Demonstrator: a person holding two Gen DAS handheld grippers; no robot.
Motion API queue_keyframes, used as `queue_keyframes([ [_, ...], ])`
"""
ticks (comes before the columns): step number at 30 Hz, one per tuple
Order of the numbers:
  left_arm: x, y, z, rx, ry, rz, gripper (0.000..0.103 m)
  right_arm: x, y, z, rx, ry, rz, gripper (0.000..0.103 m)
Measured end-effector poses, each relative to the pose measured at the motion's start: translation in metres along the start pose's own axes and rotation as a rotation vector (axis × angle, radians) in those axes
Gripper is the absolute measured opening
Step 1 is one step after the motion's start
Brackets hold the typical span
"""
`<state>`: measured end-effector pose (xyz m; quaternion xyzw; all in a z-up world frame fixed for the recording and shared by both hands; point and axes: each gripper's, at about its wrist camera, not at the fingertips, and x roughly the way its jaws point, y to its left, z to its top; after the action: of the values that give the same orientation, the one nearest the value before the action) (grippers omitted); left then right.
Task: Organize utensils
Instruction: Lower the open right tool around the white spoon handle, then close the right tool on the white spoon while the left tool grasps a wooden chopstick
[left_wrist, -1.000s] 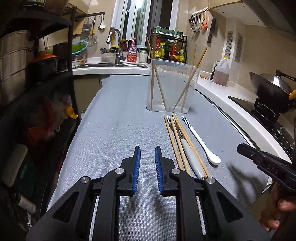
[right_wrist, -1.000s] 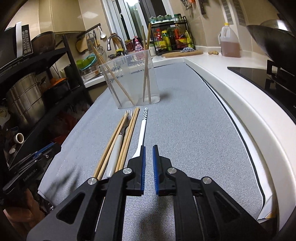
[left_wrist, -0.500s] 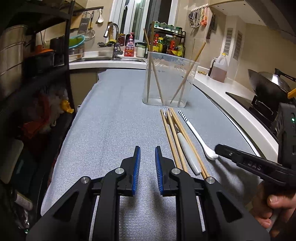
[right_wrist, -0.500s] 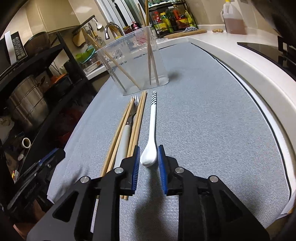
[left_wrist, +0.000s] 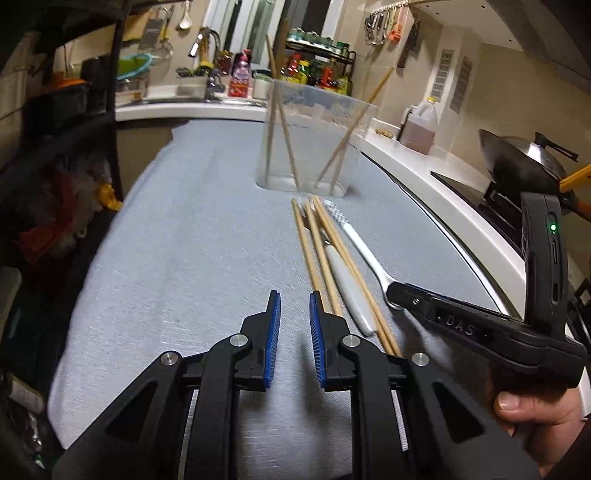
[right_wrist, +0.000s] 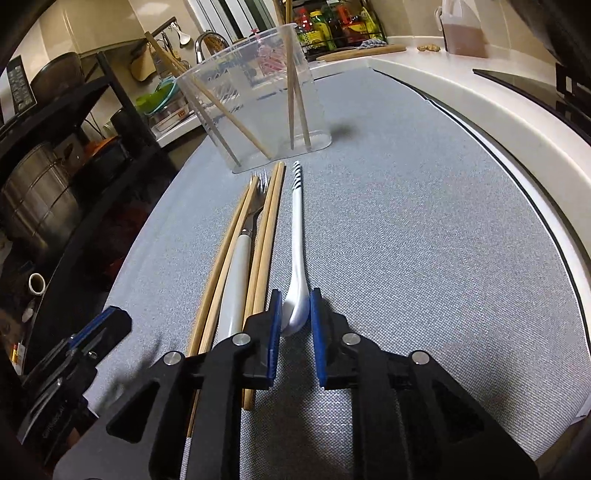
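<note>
- The grey mat (right_wrist: 424, 229) covers most of the counter, and everything else sits on it or around it.
- A clear plastic container (right_wrist: 255, 99) stands upright at the far end of the mat with four wooden chopsticks leaning inside.
- Just in front of the container, the loose utensils lie side by side, pointing at it: two pairs of chopsticks (right_wrist: 267, 236) with a white-handled fork (right_wrist: 240, 251) sandwiched between them, tines toward the container.
- The white spoon (right_wrist: 297, 236) lies just right of that bundle, striped handle end nearest the container, bowl at the near end.
- The right gripper (right_wrist: 295, 308) has its blue pads on either side of the spoon's bowl. The jaws have just been closing in; the left pad touches the bowl, but I can't tell if the right one does. The chopsticks crowd that left finger.
- The left gripper (left_wrist: 294, 310) hangs over bare mat left of the bundle, jaws narrow and empty.
- A hand (left_wrist: 535, 424) holds the right gripper's handle.
</note>
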<state>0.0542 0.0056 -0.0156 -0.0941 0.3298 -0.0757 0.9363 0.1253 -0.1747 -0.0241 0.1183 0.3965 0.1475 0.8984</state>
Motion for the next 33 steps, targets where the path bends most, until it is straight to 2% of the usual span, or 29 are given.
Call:
queue_keyframes([
  [2,0.004,-0.004,-0.002,0.002,0.013,-0.018,0.016,-0.003,-0.006,0.000,0.007,-0.008,-0.013,0.010],
  [7,0.013,-0.016,-0.007,0.027,0.044,-0.034,0.016,-0.012,-0.017,-0.002,0.005,-0.023,-0.052,0.010],
  [13,0.023,-0.024,-0.014,0.062,0.092,-0.006,0.015,-0.021,-0.027,-0.007,-0.024,-0.055,-0.110,0.010],
  [18,0.021,-0.023,-0.013,0.100,0.087,0.057,0.006,-0.024,-0.026,-0.014,-0.072,-0.068,-0.134,0.011],
  [21,0.017,-0.016,-0.013,0.104,0.077,0.117,0.006,-0.021,-0.023,-0.017,-0.091,-0.056,-0.116,0.014],
  [25,0.014,-0.009,-0.012,0.073,0.071,0.123,0.006,-0.021,-0.023,-0.019,-0.092,-0.064,-0.111,0.015],
  [33,0.017,-0.012,-0.015,0.098,0.069,0.136,0.007,-0.023,-0.017,-0.023,-0.118,-0.079,-0.137,0.012],
])
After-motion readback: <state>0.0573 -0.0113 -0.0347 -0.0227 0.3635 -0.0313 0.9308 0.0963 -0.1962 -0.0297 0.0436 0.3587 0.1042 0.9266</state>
